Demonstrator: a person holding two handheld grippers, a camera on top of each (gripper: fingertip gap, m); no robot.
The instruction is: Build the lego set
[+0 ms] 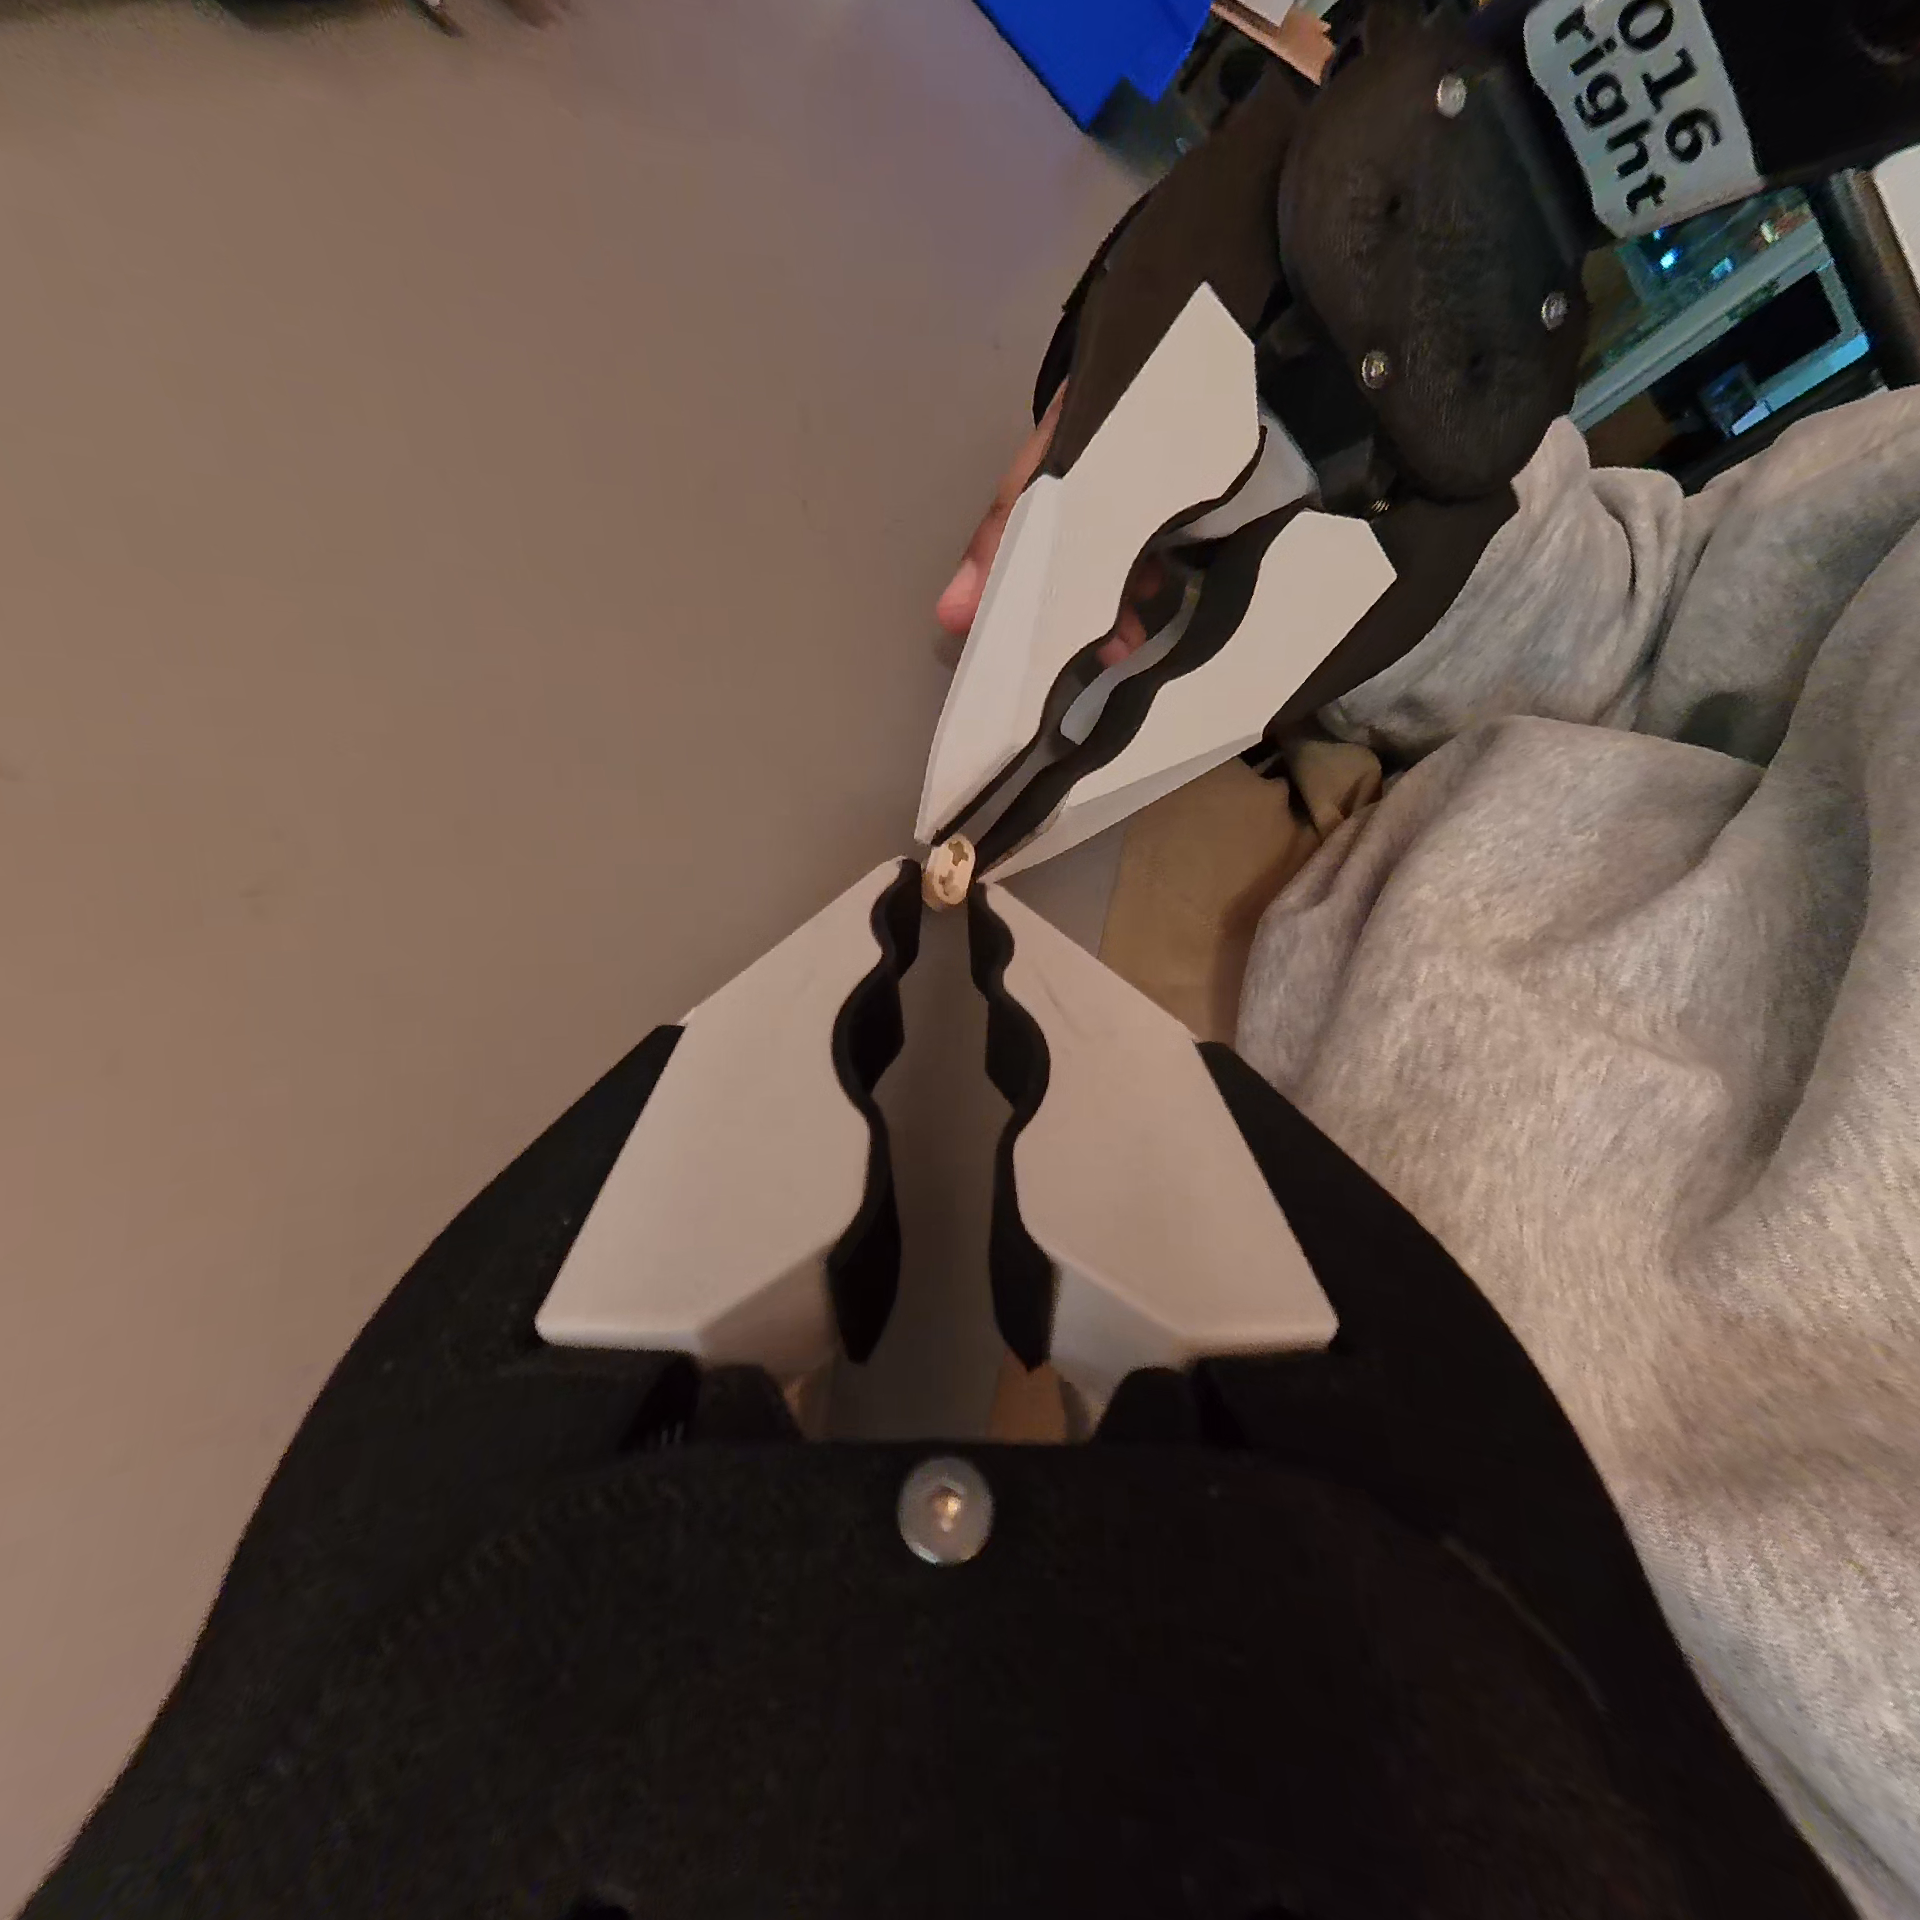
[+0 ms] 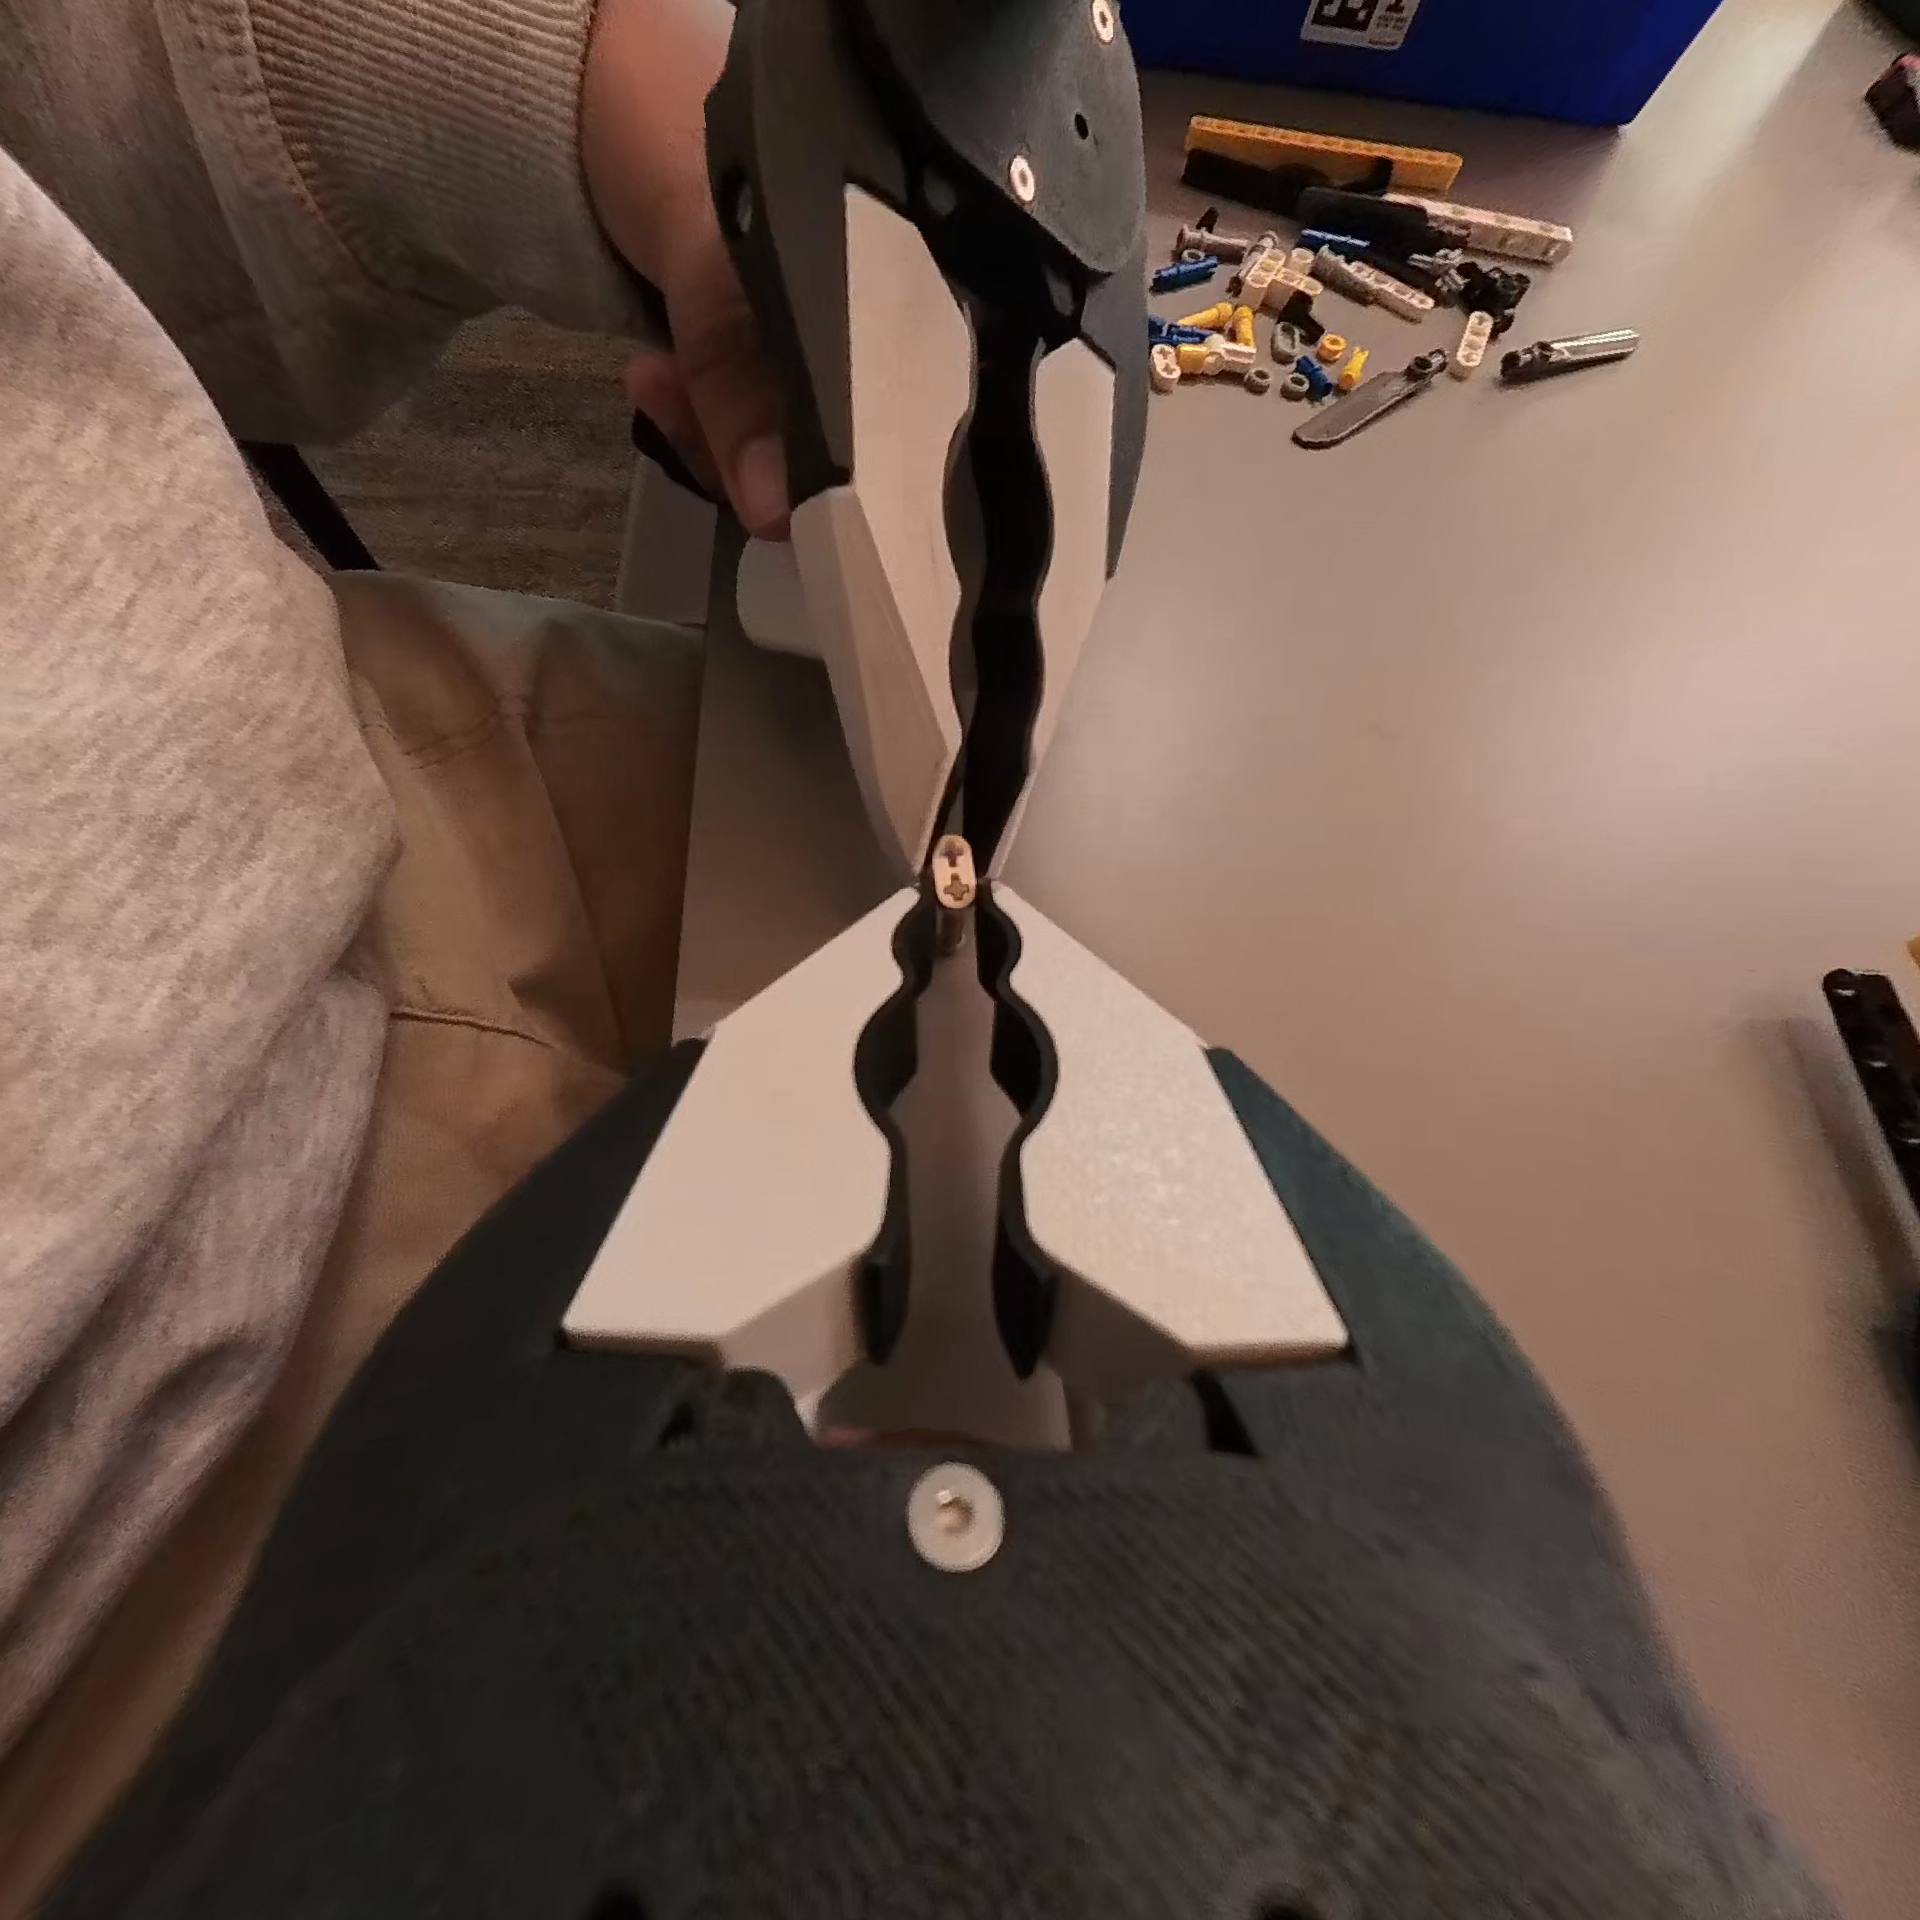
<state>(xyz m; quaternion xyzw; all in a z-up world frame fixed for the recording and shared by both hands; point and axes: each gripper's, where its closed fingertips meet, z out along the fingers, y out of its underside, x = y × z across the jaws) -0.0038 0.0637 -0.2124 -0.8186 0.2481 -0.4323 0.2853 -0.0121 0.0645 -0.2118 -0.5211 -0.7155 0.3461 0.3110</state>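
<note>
A small cream lego piece (image 1: pixel 951 871) with a cross hole is held in the air between both grippers, over the table edge. My left gripper (image 1: pixel 943 888) is shut on it from below in the left wrist view. My right gripper (image 1: pixel 964 836) comes in from the upper right and is shut on its other end. In the right wrist view the same two-hole piece (image 2: pixel 955 871) sits at my right gripper's (image 2: pixel 956 902) tips, with a thin grey pin (image 2: pixel 953 928) showing between the fingers. The left gripper (image 2: pixel 963 829) comes down from above onto it.
A pile of loose lego parts (image 2: pixel 1351 301) lies on the grey table (image 2: pixel 1455 727) at the far right, in front of a blue bin (image 2: pixel 1403 52). A black beam (image 2: pixel 1870 1070) lies at the right edge. A person's grey sweater (image 1: pixel 1558 1039) is close beside the grippers. The black beam (image 2: pixel 1870 1070) is about equally far from each gripper, around 20 cm.
</note>
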